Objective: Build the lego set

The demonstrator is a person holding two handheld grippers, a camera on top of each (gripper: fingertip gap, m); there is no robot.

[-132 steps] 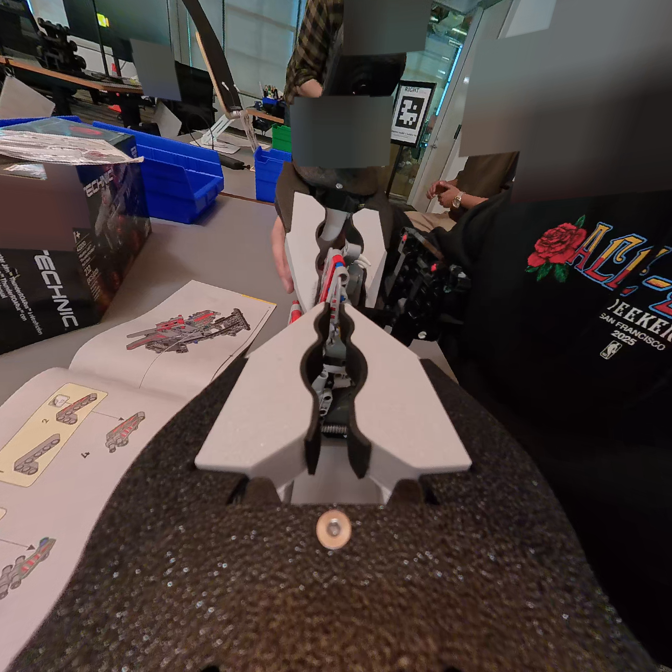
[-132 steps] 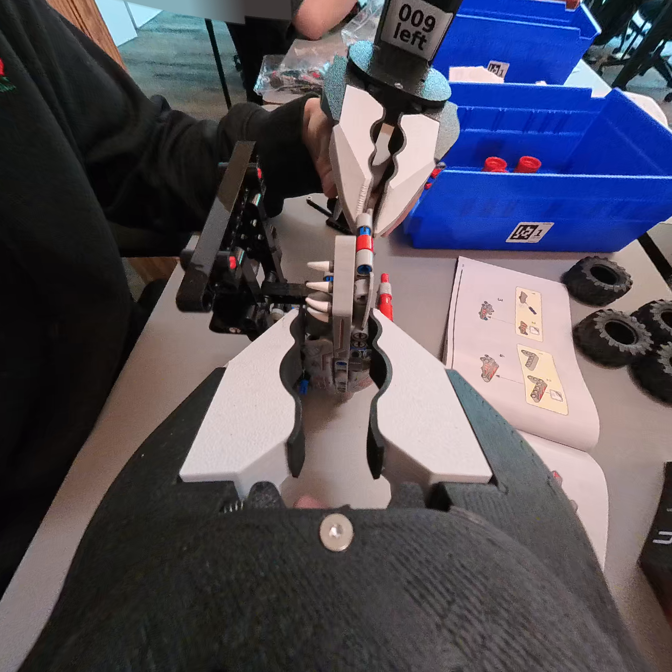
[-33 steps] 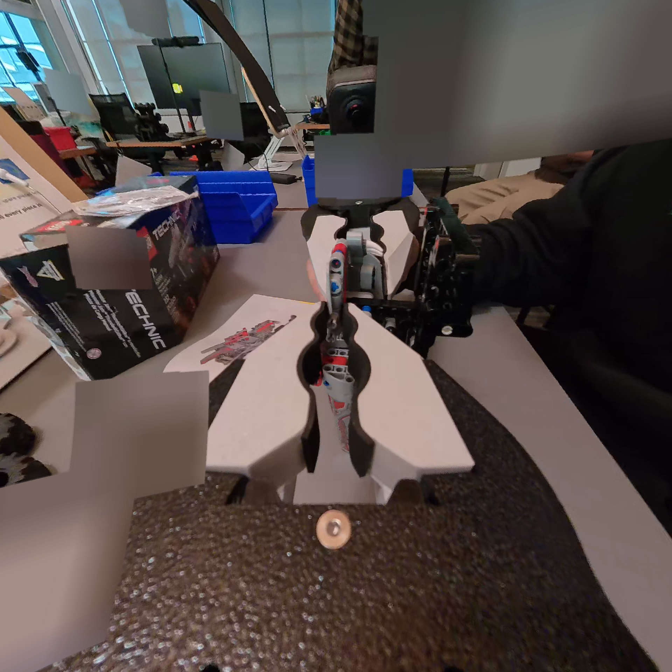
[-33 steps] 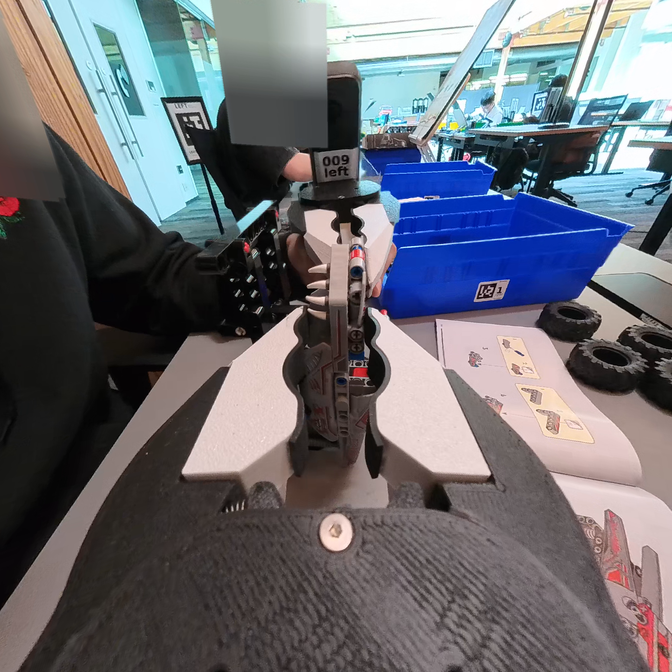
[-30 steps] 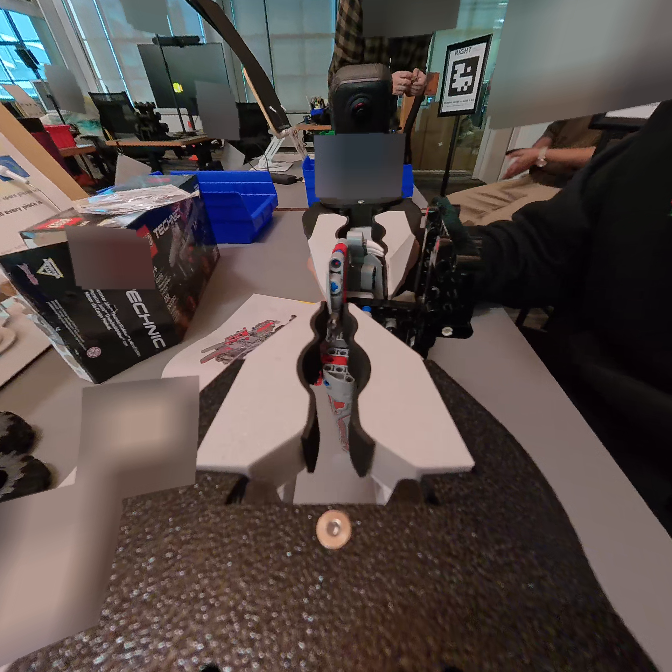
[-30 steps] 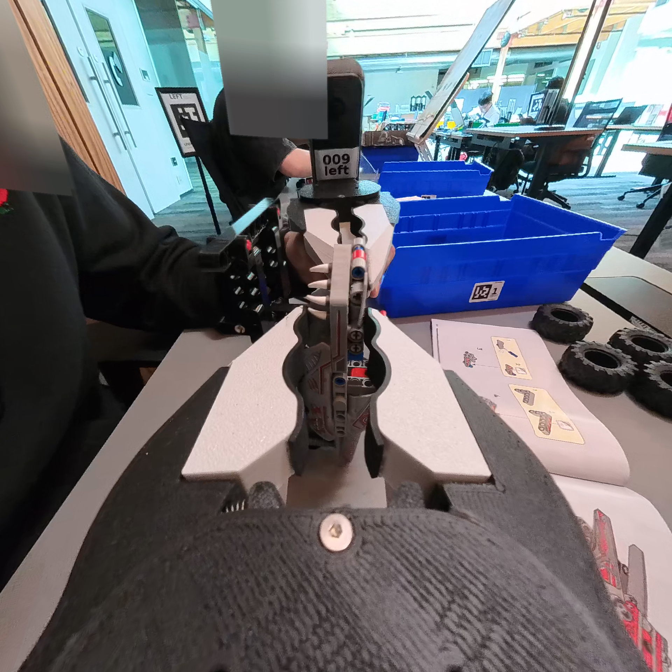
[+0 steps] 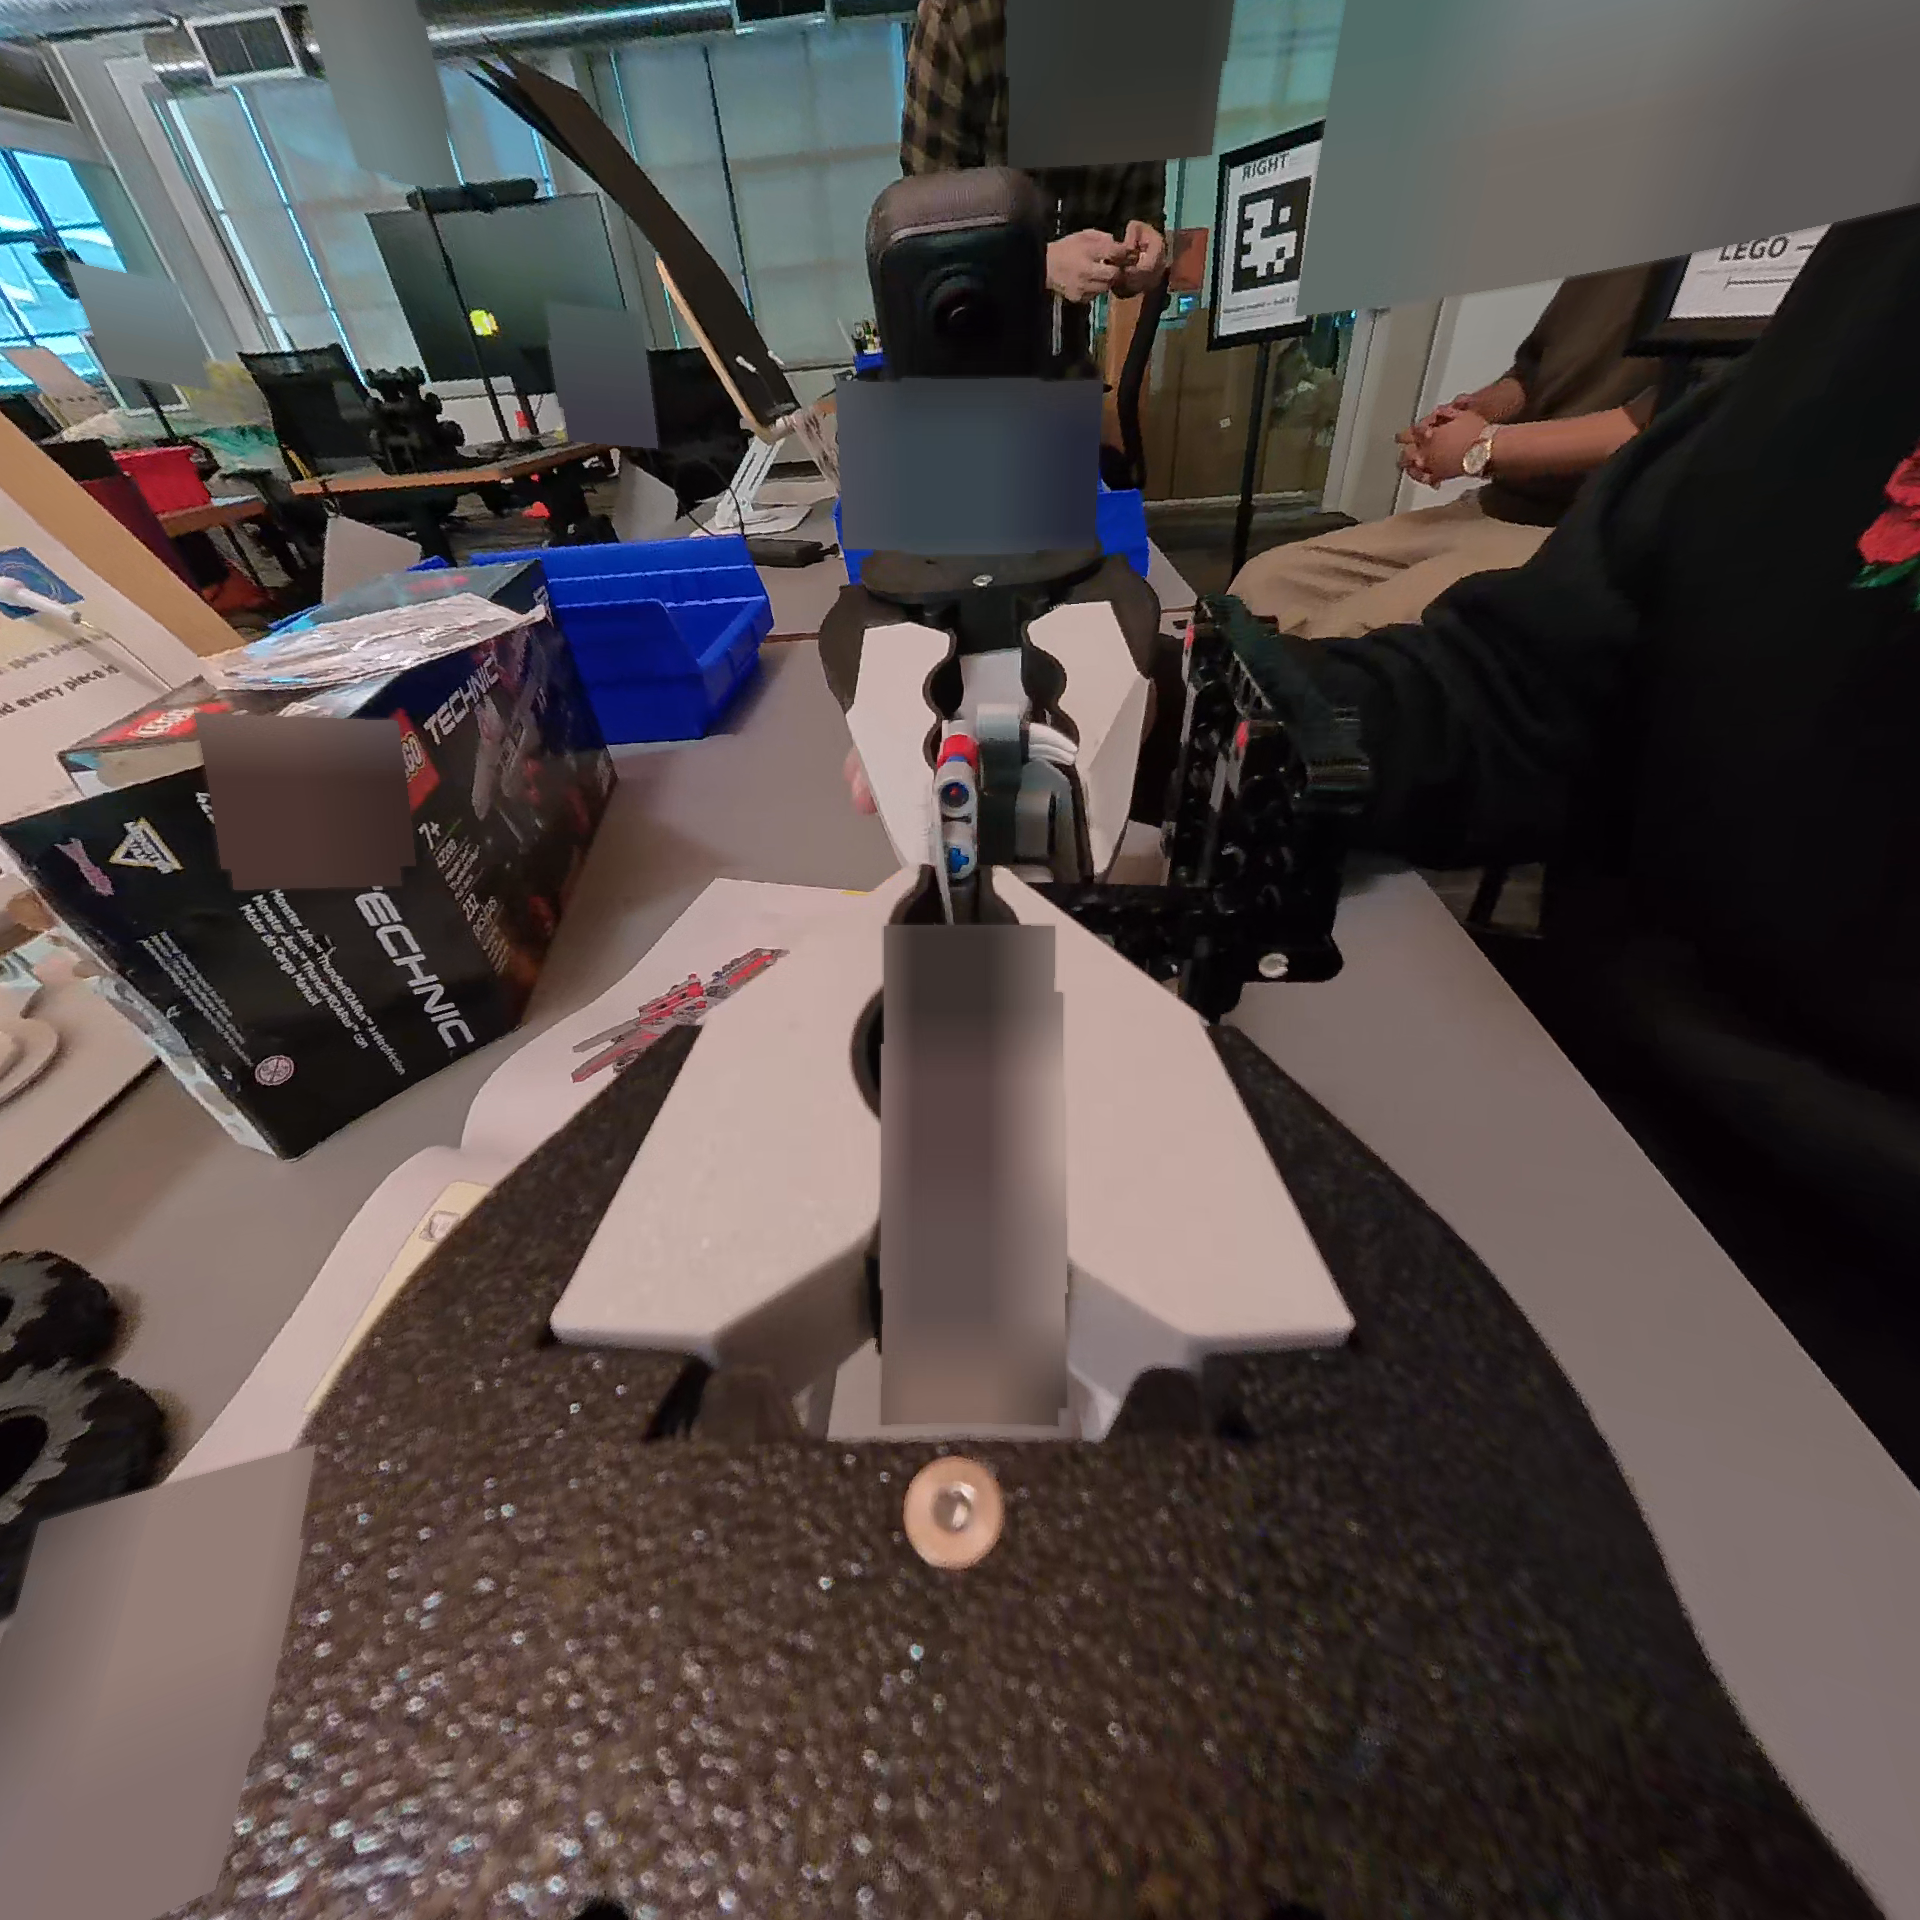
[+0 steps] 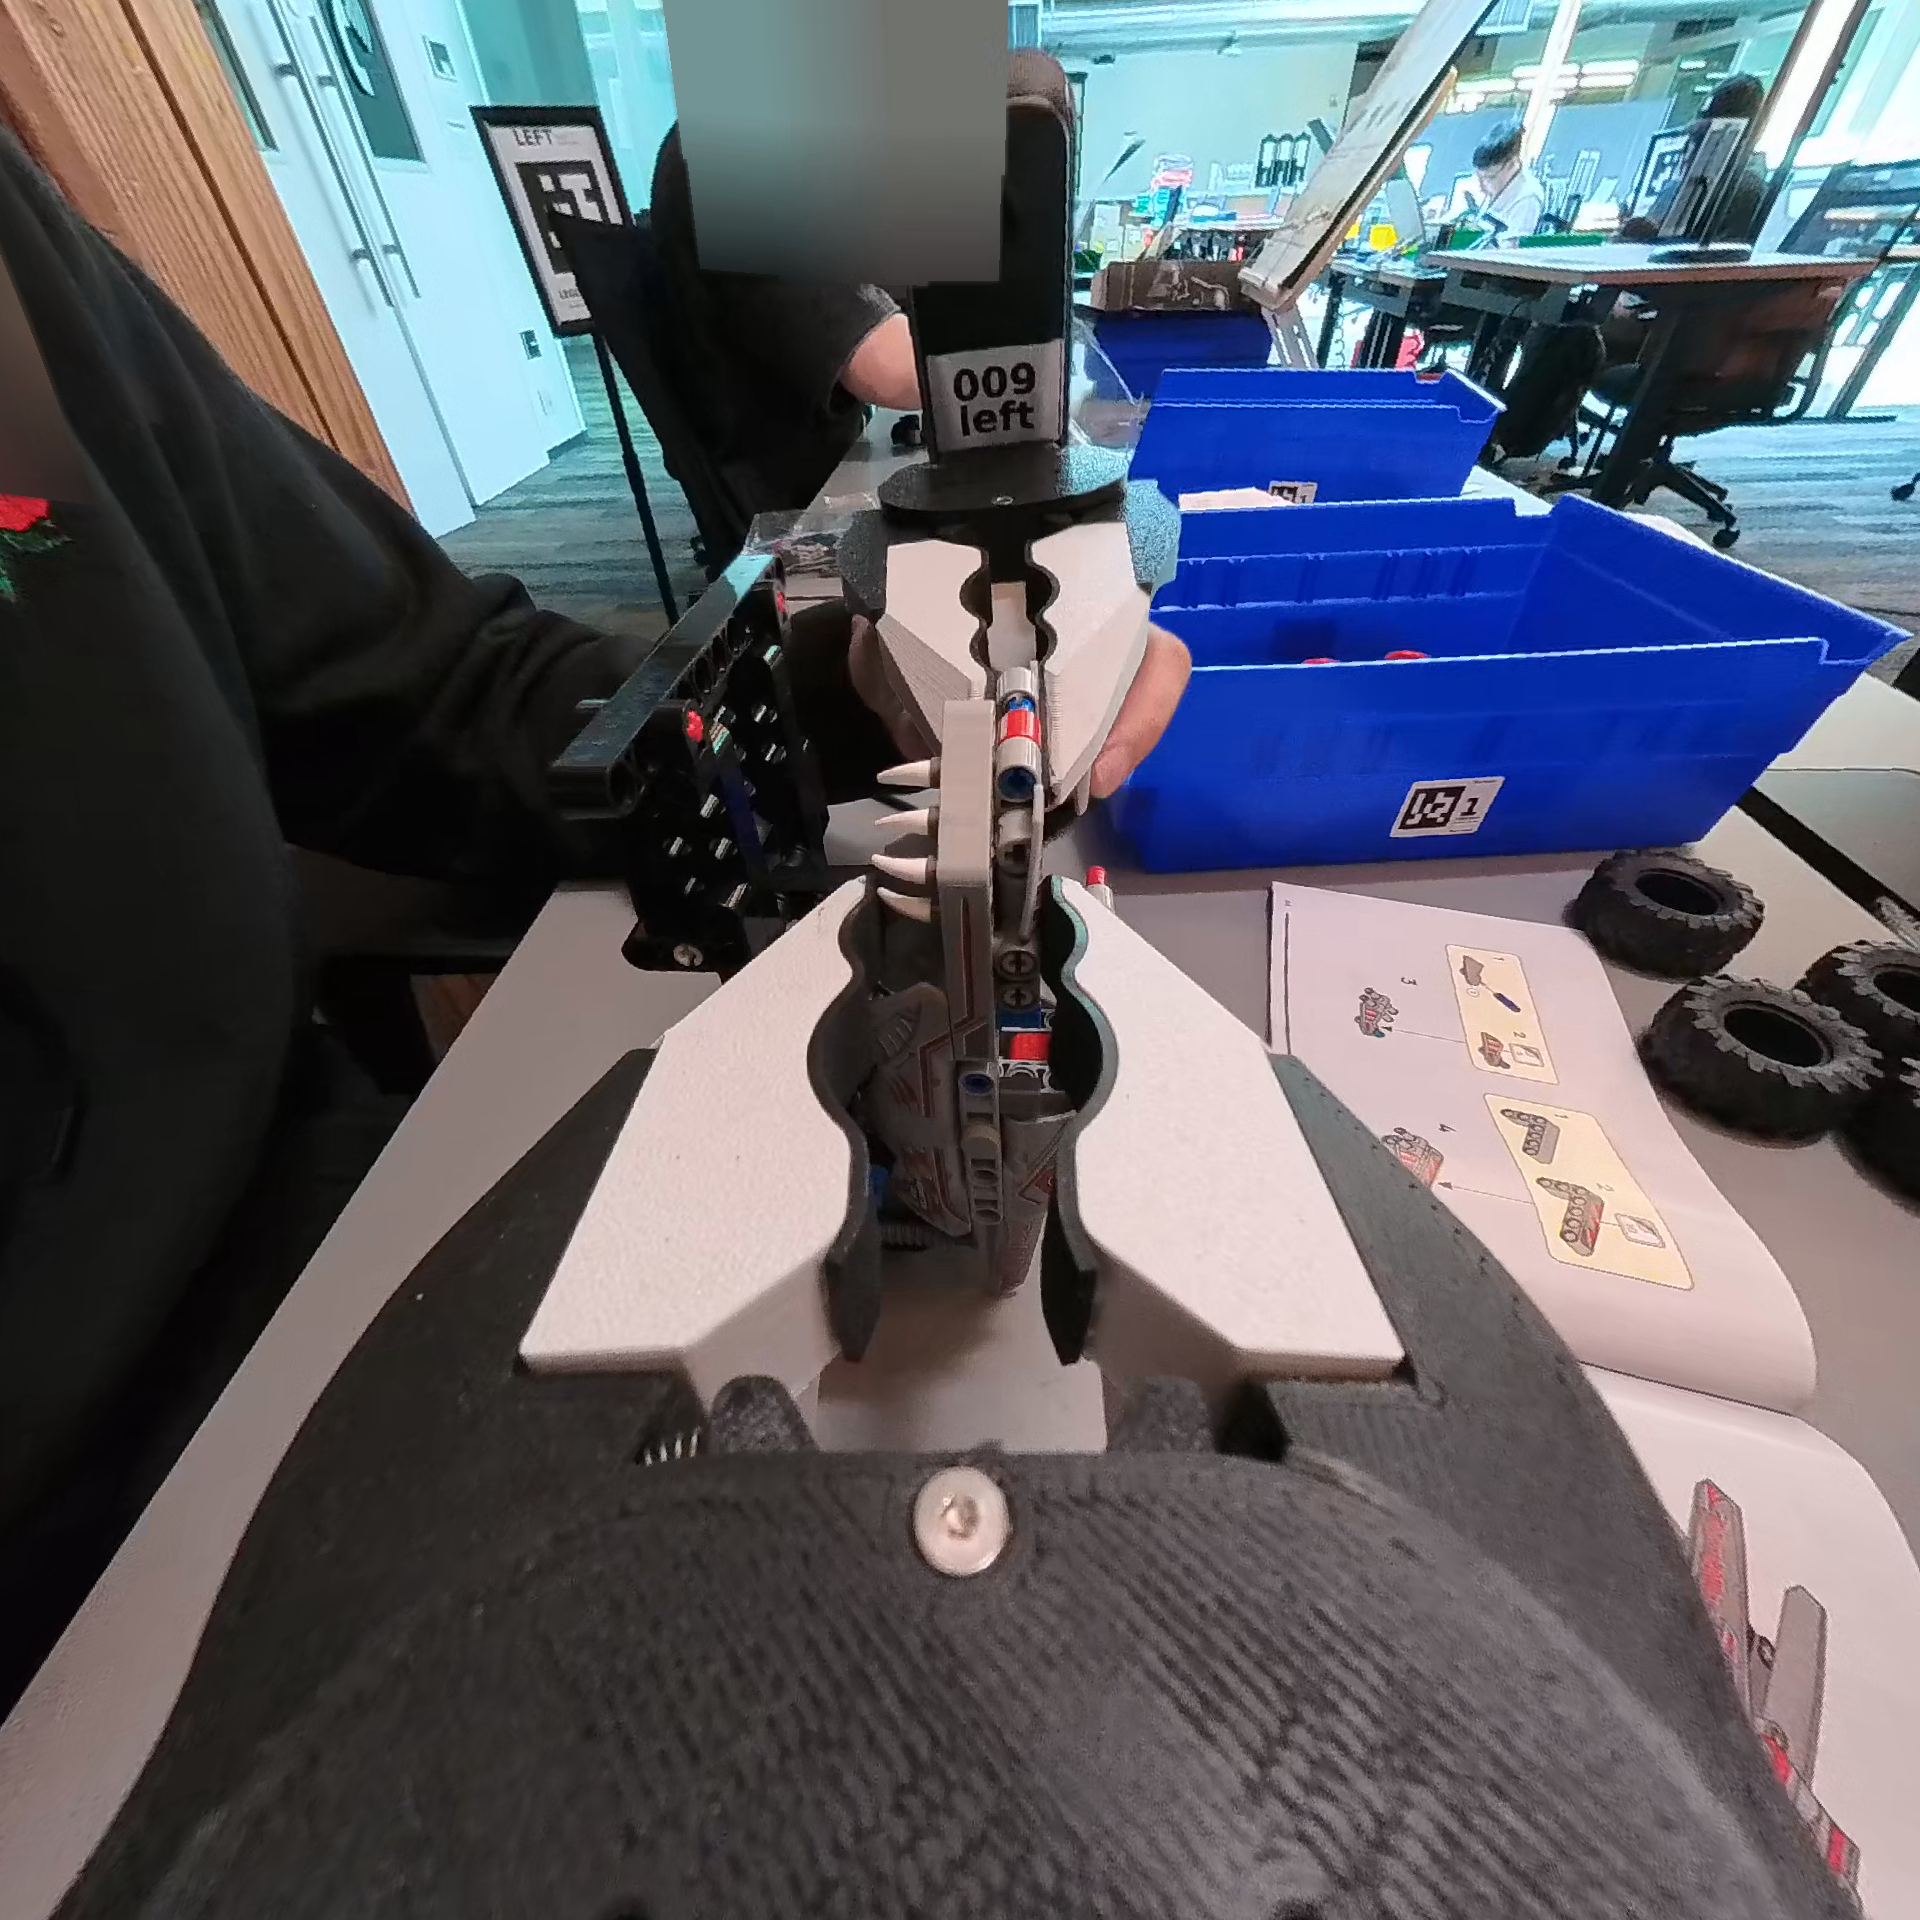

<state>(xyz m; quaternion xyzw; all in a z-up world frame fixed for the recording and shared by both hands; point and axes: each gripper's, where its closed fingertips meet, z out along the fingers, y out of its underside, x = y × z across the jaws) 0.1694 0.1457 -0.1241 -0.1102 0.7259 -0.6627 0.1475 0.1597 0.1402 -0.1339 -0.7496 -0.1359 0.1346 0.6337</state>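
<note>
A grey lego assembly (image 8: 961, 1039) with white teeth and red and blue pins is held between my two grippers above the table. My right gripper (image 8: 956, 904) is shut on its near, wide end. My left gripper (image 8: 1023, 748) faces it and is shut on the far end with the red and blue pins. In the left wrist view my left gripper (image 7: 961, 894) points at the right gripper (image 7: 997, 821), with the assembly (image 7: 956, 810) between them. A blur patch covers the gap between the left gripper's fingers.
A black lego frame (image 8: 707, 769) stands by a person's black sleeve; it also shows in the left wrist view (image 7: 1247, 810). Blue bins (image 8: 1455, 707), black tyres (image 8: 1756, 1049) and an open instruction booklet (image 8: 1455, 1091) lie to the right. A lego box (image 7: 312, 883) stands at the left. Less than 4 cm separates the two grippers' tips.
Since 4.4 s ago both grippers have risen and levelled out, and the assembly sits deeper in the right gripper. In the last second both have barely moved.
</note>
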